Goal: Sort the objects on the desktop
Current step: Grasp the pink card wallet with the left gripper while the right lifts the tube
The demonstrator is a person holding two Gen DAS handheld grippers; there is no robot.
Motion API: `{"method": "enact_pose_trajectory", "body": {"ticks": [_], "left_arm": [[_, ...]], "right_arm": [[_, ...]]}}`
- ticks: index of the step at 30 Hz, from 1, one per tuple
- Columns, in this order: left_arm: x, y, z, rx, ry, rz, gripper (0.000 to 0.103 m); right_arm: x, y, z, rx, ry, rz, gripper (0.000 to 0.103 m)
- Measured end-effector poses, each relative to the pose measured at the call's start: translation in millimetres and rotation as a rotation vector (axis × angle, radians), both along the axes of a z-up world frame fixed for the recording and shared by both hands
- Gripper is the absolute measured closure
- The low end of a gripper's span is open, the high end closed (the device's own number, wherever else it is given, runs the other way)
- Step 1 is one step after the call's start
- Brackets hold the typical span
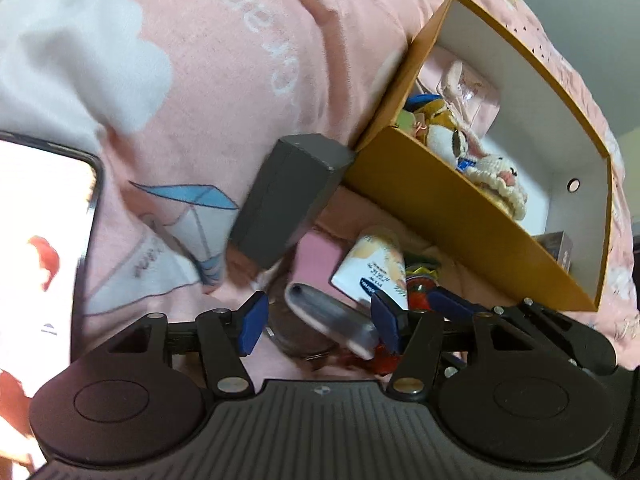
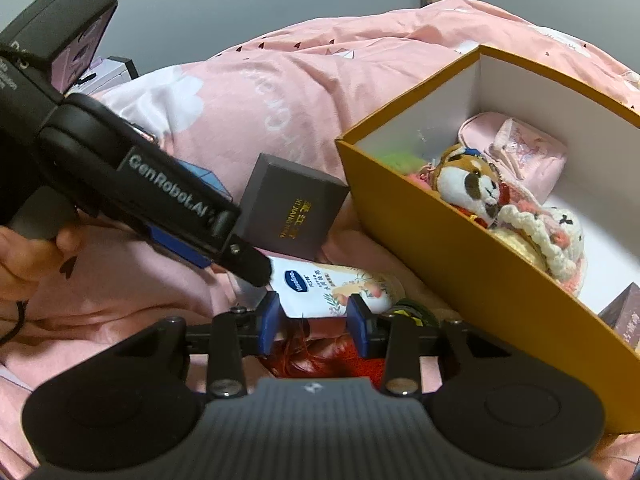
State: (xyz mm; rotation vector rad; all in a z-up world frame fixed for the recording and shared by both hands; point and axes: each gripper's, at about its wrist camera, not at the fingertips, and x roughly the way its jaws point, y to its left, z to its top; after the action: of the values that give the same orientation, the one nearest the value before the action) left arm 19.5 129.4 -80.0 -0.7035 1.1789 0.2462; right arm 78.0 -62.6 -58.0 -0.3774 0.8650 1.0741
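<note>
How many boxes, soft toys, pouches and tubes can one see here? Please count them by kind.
Boxes: 3 (orange box, grey box, small dark box)
Soft toys: 2 (plush dog, crocheted bunny)
Pouches: 1 (pink pouch)
Tubes: 1 (lotion tube)
Total: 7

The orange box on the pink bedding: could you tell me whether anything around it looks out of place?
Yes. The dark grey gift box sits tilted, propped against the orange box corner rather than flat. A lotion tube and small trinkets lie loose on the bedding outside it, unsorted.
</note>
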Motion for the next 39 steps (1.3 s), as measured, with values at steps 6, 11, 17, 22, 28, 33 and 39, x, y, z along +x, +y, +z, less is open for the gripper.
{"method": "enact_pose_trajectory", "body": {"ticks": [6,11,17,22,28,33,39], "left_arm": [[-1.2,-10.8,2.6,0.007,-0.088,0.015,0.050],[-2.5,-10.2,9.2,-0.019,-0.176,0.029,0.056],[2.9,-7.3,7.3,-0.041,-0.212,0.076,0.056],[6.3,-8.2,7.5,-0.031,-0.214,0.078,0.054],[3.5,-2.3,6.2,-0.029,-0.224,0.111,0.051],[-2.8,2.9,7.2,-0.069,-0.234,0.121,0.049],[-3.7,4.5,1.1,-0.079,-0.209,0.129,0.049]], "right_arm": [[2.3,-6.3,4.7,0.002,-0.024,-0.036,0.064],[5.0,-14.4,13.3,-0.005,-0.073,-0.059,0.065],[1.7,-17.1,10.7,-0.099,-0.197,-0.011,0.066],[3.2,-5.9,3.2,-0.110,-0.236,0.050,0.068],[5.5,7.4,-1.0,-0.098,-0.247,0.072,0.077],[6.0,11.8,1.0,-0.116,-0.288,0.088,0.078],[8.5,17.6,10.5,-0.114,-0.341,0.137,0.078]]}}
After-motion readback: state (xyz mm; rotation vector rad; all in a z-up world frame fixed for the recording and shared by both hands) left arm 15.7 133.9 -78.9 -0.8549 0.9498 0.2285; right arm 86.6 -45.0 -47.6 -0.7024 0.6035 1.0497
